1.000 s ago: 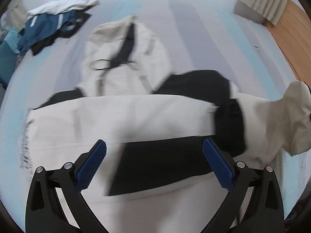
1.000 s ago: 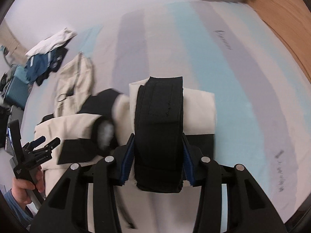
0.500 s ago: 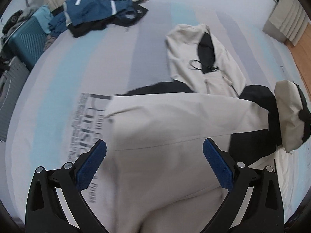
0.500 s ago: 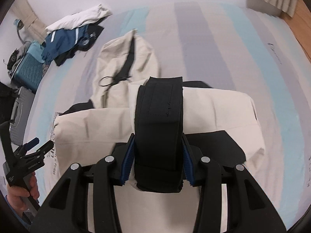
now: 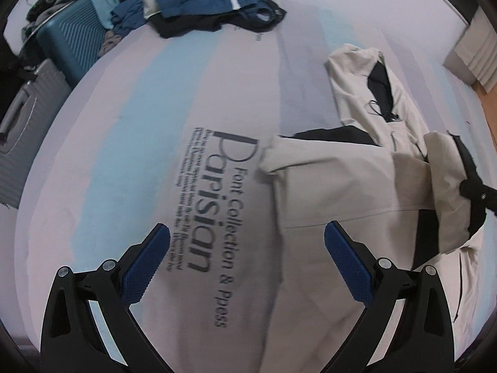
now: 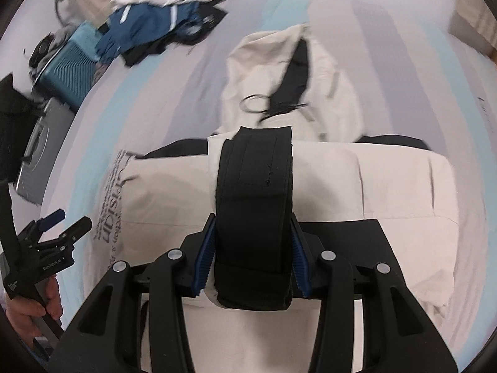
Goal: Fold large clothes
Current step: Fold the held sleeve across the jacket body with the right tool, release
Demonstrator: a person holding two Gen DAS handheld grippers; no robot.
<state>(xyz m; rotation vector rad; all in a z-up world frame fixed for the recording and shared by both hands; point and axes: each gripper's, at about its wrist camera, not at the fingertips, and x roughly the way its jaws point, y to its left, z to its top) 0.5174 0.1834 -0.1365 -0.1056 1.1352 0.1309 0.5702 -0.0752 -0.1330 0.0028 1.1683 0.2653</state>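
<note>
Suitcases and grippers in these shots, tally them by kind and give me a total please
Teal suitcase: 1
Grey suitcase: 1
Left gripper, open and empty: 1
Right gripper, shut on the black cuff of the cream jacket: 1
Total: 4

Cream-and-black jacket (image 5: 335,186); pale blue, grey and white striped sheet (image 5: 130,143).

Left gripper (image 5: 247,256) wide open above printed sheet (image 5: 198,192); cream jacket (image 5: 351,192) just right; suitcase (image 5: 71,43) far left.
</note>
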